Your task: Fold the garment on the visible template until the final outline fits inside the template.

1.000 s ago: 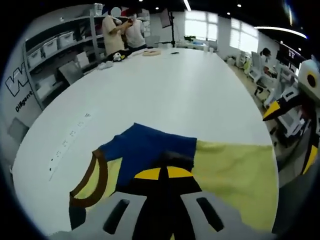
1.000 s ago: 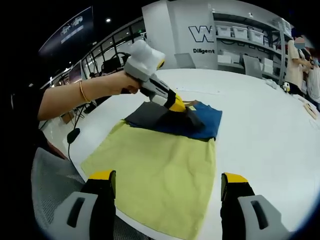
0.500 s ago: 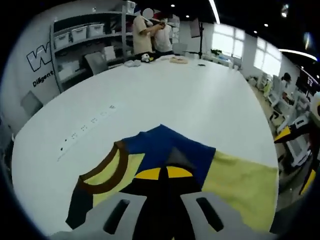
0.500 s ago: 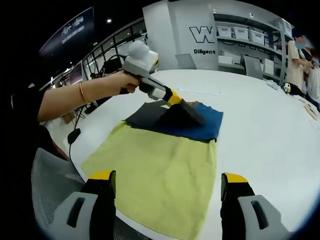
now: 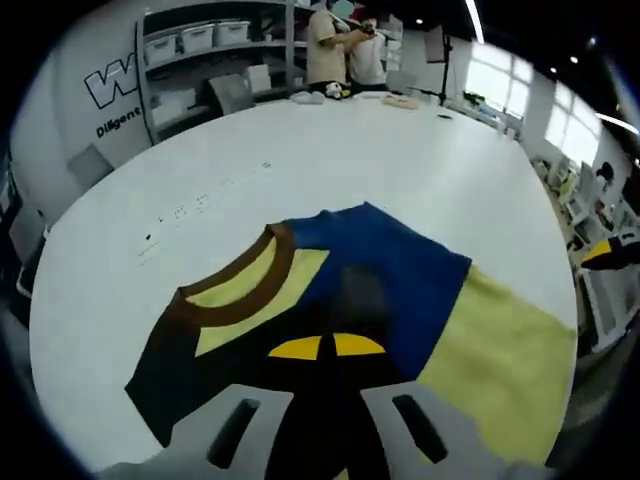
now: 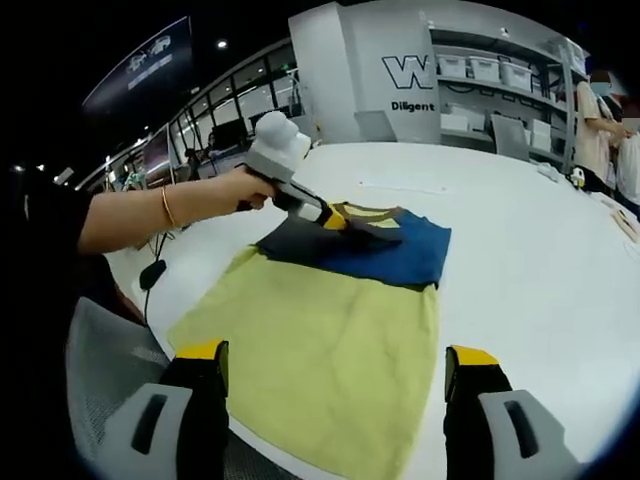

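Note:
The garment is a T-shirt with a yellow body (image 6: 320, 350), a blue panel (image 5: 390, 275), a dark grey part (image 5: 190, 365) and a brown neckband (image 5: 235, 290). It lies flat near the front edge of the white table (image 5: 350, 150). My left gripper (image 5: 325, 347) is low over the shirt's dark end with its yellow tips together, shut on dark fabric. In the right gripper view a hand holds the left gripper (image 6: 335, 222) on the dark and blue end. My right gripper (image 6: 335, 360) hovers open over the yellow hem with nothing between its jaws.
Two people (image 5: 345, 45) stand at the table's far end by shelves with bins (image 5: 200, 40). Small items (image 5: 400, 100) lie there. A row of small marks (image 5: 200, 205) crosses the table to the left of the shirt. A mesh chair (image 6: 100, 370) sits by the near edge.
The left gripper has lowered the raised dark fabric, which was tented and now lies flatter. More of the neckband and dark part show. The right gripper has stayed put, open.

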`<state>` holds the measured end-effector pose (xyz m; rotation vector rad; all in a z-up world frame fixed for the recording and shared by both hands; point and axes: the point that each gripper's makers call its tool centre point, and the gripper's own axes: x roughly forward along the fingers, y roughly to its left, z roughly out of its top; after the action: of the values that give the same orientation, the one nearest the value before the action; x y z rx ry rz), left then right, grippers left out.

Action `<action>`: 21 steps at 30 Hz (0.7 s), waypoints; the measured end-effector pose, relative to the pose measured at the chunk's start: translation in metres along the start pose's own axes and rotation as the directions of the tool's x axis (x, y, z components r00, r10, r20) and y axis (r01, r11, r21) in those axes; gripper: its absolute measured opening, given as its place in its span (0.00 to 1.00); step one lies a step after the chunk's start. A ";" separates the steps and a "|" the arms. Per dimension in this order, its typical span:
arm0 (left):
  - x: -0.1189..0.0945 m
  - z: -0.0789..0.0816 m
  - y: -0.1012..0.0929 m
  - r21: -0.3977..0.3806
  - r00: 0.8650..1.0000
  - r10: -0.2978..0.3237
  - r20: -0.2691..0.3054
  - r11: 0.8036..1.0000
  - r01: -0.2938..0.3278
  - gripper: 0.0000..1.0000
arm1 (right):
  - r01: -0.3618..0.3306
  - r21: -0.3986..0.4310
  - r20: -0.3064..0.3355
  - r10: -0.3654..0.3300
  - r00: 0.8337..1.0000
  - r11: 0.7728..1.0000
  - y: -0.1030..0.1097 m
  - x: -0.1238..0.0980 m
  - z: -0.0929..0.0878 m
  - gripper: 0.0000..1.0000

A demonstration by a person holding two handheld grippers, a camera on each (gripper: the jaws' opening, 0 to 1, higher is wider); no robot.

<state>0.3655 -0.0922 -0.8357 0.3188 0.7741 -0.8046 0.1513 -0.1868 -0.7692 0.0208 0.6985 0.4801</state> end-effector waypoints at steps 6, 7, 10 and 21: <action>0.004 -0.011 0.000 -0.006 1.000 0.002 -0.030 1.000 -0.003 0.02 | -0.025 -0.025 0.000 0.025 1.000 0.999 0.005 -0.001 0.000 0.95; 0.004 -0.012 0.001 -0.008 1.000 0.004 -0.031 1.000 -0.004 0.02 | -0.028 -0.026 0.000 0.028 1.000 0.999 0.006 -0.001 0.000 0.95; 0.004 -0.018 0.002 -0.029 0.999 0.008 -0.037 1.000 -0.009 0.02 | -0.034 -0.031 -0.001 0.034 0.999 0.999 0.009 -0.002 -0.001 0.97; 0.004 -0.026 0.002 -0.073 1.000 0.015 -0.018 0.997 -0.017 0.02 | -0.035 -0.042 -0.018 0.034 0.999 0.999 0.014 -0.001 -0.004 0.97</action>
<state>0.3558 -0.0798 -0.8562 0.2664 0.8150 -0.7572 0.1425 -0.1748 -0.7692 -0.0111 0.7059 0.5287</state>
